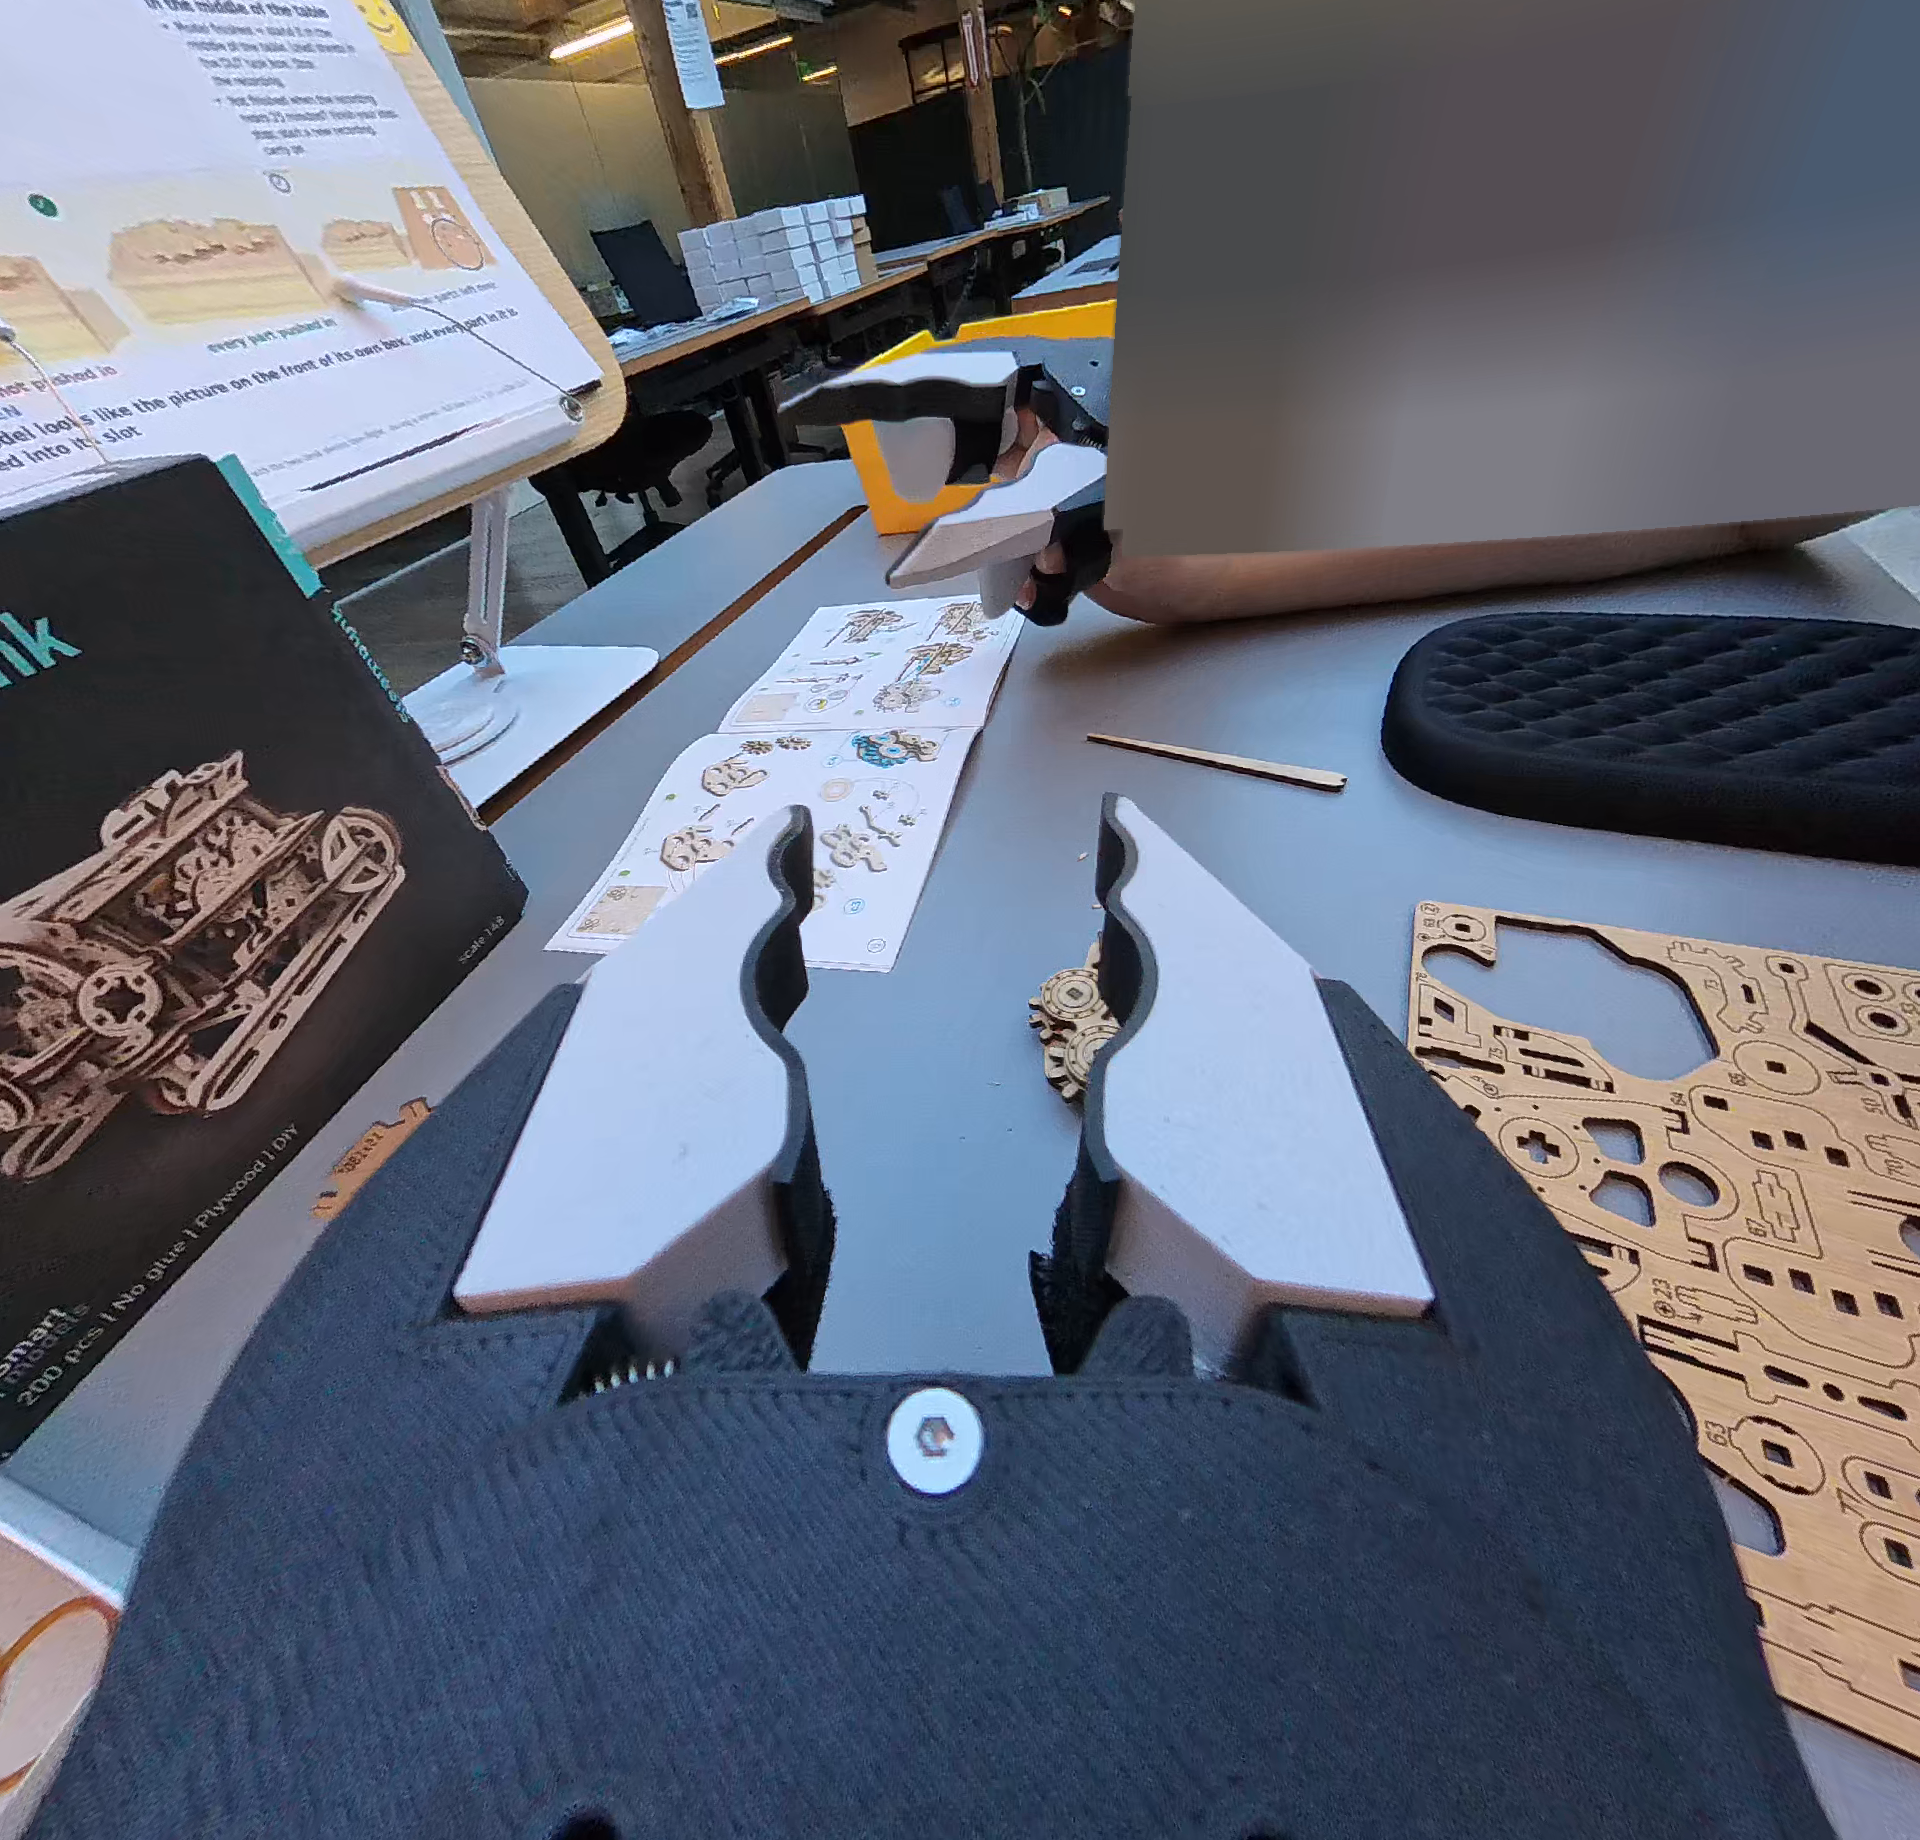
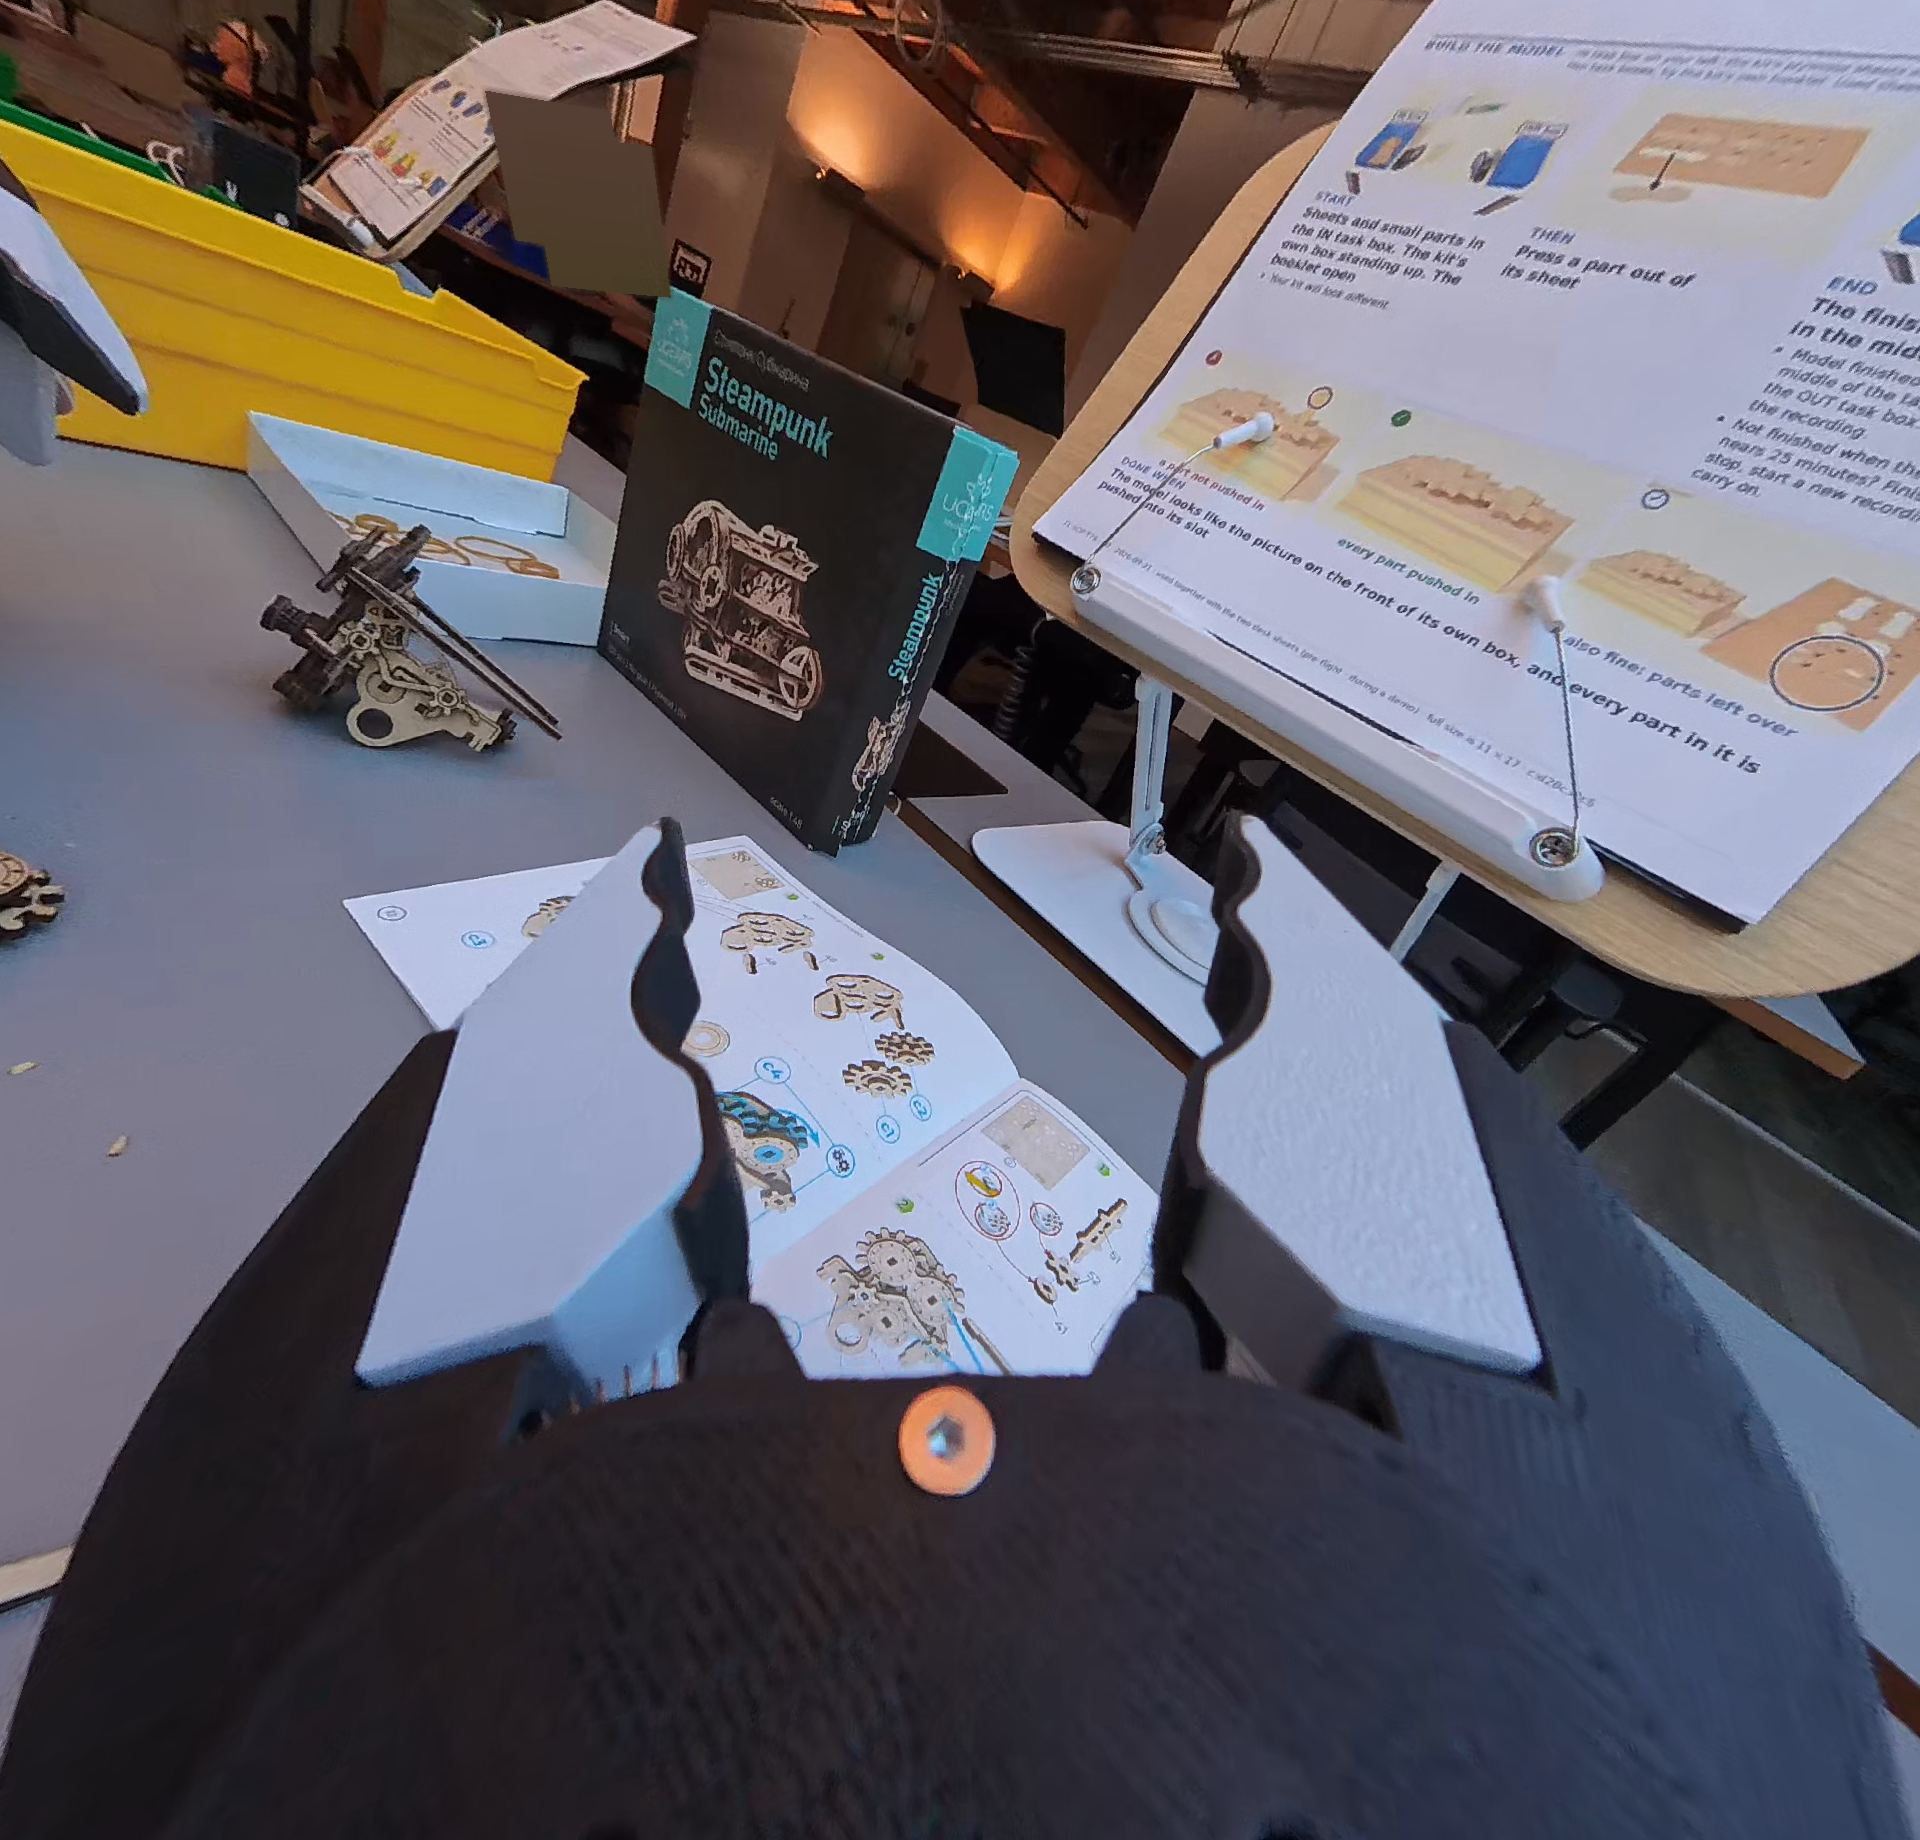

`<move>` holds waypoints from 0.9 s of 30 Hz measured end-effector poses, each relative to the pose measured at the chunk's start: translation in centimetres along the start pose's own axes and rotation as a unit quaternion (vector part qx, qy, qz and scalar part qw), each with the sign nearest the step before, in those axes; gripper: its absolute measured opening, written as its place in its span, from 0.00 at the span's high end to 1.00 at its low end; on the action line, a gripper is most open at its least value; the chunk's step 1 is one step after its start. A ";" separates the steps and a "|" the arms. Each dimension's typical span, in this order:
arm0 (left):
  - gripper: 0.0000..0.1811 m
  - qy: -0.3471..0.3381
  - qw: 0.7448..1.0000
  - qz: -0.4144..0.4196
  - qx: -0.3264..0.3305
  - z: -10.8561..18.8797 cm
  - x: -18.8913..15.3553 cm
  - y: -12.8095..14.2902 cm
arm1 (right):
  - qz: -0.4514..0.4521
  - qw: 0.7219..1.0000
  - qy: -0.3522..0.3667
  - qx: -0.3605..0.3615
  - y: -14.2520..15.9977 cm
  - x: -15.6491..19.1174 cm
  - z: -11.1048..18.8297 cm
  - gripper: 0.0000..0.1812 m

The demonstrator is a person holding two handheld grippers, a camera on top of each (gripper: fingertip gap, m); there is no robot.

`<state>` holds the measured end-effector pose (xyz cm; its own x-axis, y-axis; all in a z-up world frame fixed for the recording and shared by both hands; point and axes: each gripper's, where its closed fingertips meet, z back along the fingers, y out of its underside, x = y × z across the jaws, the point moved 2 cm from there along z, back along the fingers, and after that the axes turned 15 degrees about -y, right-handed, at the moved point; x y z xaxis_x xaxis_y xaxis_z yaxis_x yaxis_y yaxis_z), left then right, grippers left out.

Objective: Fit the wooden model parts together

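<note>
In your left wrist view, your left gripper (image 1: 951, 855) hangs over the grey table (image 1: 1195, 855) with its jaws spread and nothing between them. Just past the right finger lies a small cluster of wooden gears (image 1: 1070, 1027), partly hidden behind that finger. To the right sits the wooden parts sheet (image 1: 1662, 1219), flat on the table, with several pieces already punched out. Ahead of the fingers lies the open booklet (image 1: 831, 751), and beyond it a thin wooden stick (image 1: 1216, 760) near a black quilted pad (image 1: 1662, 720). The kit box (image 1: 208, 907) stands at the left. Farther off, your right gripper (image 1: 951, 502) hovers above the booklet's far page, jaws apart.

In your right wrist view, your right gripper (image 2: 951, 855) is held above the open booklet (image 2: 883, 1063), jaws spread wide and empty. The half-built wooden model (image 2: 384, 647) stands on the table (image 2: 208, 959) to the left, well apart from the fingers. Behind it a white tray (image 2: 416, 502) holds rubber bands, with a yellow bin (image 2: 260, 336) beyond. The kit box (image 2: 790, 564) stands upright ahead, and an instruction sheet on a stand (image 2: 1507, 440) fills the right.
</note>
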<state>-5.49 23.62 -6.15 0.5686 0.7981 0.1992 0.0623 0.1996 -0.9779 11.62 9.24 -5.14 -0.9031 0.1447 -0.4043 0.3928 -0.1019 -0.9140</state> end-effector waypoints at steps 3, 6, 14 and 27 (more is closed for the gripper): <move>0.71 -0.010 1.000 0.003 0.001 0.0 0.4 0.0 | -0.001 1.000 0.016 0.022 0.9 -0.6 -0.1 0.48; 0.70 -0.028 1.000 0.002 0.004 0.0 1.0 0.1 | 0.003 1.000 0.026 0.011 0.8 -1.1 0.1 0.48; 0.70 -0.036 0.999 0.029 -0.004 0.2 1.7 -0.2 | 0.038 0.999 0.015 -0.012 -0.2 -0.2 0.1 0.51; 0.70 -0.027 0.999 0.024 0.010 0.0 1.3 0.2 | 0.040 0.999 -0.004 -0.004 0.1 0.4 -0.4 0.51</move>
<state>-4.71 24.68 -6.12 0.5247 0.8369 0.1558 0.0192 0.1713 -0.9850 11.33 9.64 -5.37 -0.8696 0.1291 -0.4765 0.4658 -0.1049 -0.8786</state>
